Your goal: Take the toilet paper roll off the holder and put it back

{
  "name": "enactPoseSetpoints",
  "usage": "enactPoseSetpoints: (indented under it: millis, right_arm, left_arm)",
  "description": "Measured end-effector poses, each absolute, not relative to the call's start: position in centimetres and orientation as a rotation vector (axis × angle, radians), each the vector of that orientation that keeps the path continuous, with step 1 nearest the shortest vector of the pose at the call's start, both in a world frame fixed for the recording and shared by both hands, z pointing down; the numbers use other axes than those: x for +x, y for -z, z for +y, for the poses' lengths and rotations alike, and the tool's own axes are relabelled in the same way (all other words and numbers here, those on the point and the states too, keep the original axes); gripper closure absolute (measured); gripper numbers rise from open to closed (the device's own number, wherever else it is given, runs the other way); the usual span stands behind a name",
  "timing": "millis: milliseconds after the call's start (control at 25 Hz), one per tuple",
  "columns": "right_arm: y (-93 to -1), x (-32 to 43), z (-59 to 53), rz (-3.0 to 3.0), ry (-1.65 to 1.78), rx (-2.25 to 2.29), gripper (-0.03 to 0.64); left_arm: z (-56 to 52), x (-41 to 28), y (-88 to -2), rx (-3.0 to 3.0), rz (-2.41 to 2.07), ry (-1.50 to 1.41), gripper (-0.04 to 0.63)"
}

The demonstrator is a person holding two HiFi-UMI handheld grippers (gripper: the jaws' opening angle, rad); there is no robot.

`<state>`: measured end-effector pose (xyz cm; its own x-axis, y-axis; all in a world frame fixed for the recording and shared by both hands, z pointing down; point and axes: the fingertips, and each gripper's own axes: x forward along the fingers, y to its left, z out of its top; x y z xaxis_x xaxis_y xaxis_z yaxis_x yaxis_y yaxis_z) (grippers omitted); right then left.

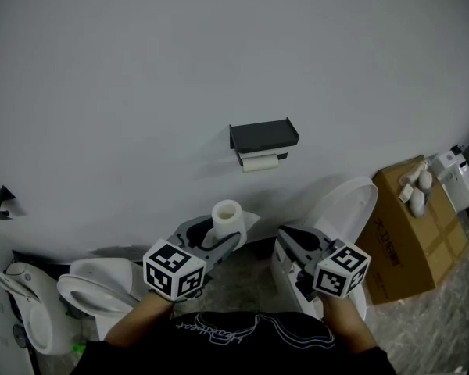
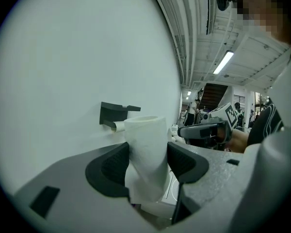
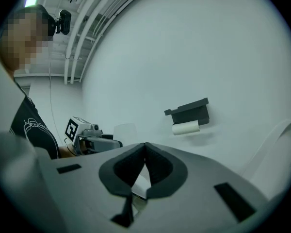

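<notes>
My left gripper (image 1: pixel 223 237) is shut on a white toilet paper roll (image 1: pixel 227 218), which stands upright between the pads, its hollow core facing up. Seen from the left gripper view, the roll (image 2: pixel 146 154) is squeezed between both dark pads, with a loose sheet hanging below. The black holder (image 1: pixel 263 137) is fixed to the grey wall above and to the right, and a small white roll (image 1: pixel 259 162) hangs under its shelf. My right gripper (image 1: pixel 293 241) is shut with nothing in it, below the holder (image 3: pixel 191 110). In the right gripper view its pads meet at the tips (image 3: pixel 145 152).
A white toilet (image 1: pixel 340 217) with its lid raised stands under the right gripper. Another toilet (image 1: pixel 94 287) and a urinal (image 1: pixel 27 303) sit lower left. A cardboard box (image 1: pixel 414 225) with white items on top is at the right.
</notes>
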<state>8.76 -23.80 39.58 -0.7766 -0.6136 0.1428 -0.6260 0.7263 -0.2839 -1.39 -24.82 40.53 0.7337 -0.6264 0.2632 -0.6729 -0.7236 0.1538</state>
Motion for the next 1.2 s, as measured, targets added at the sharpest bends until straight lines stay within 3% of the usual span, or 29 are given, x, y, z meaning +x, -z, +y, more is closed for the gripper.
enactPoseSetpoints:
  millis: [1200]
  right_arm:
    - [-39.3,12.0,-26.6,-2.888,-0.524,1.100,0.614]
  left_arm:
    - [-29.2,1.0,-33.9,2.825,-1.060,-0.303,0.348]
